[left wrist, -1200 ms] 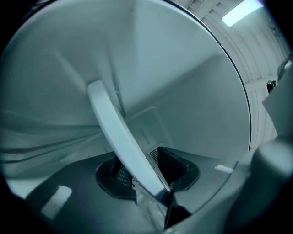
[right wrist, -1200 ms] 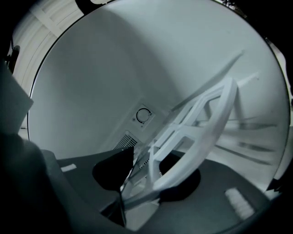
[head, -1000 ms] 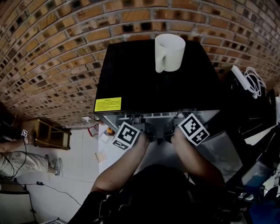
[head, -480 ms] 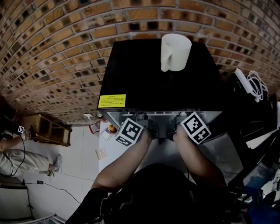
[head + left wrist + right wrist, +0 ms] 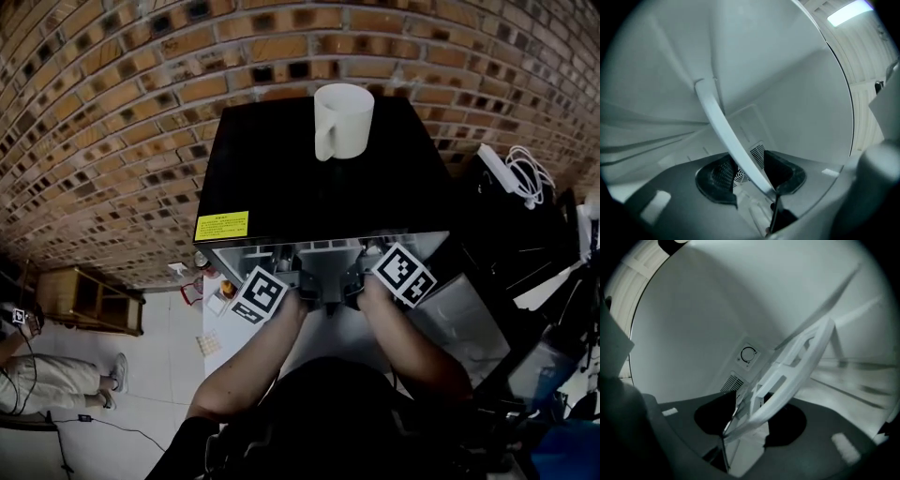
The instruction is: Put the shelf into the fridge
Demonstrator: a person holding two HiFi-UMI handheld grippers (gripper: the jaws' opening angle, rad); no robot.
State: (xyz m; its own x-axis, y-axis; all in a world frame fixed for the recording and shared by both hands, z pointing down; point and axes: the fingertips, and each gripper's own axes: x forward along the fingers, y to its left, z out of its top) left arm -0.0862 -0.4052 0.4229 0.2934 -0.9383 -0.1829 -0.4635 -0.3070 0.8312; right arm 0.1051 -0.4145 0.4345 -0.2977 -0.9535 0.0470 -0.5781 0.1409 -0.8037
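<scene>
While the shelf (image 5: 797,357) sits inside the fridge (image 5: 281,187) with its white rim (image 5: 723,136) running between the jaws of both tools, the seating step looks nearly done. The left tool (image 5: 750,177) has just been opening, its jaws apart with the rim loose between them, whereas the right tool (image 5: 752,420) is clamped on the rim. Next, I judge, the right must release too and both draw straight back without dragging the shelf forward.

The small fridge (image 5: 309,192) stands against the brick wall (image 5: 112,122) and carries on its flat black top a white mug (image 5: 341,120), upright near the back edge, and a yellow label (image 5: 222,226) stuck at the front left corner.
</scene>
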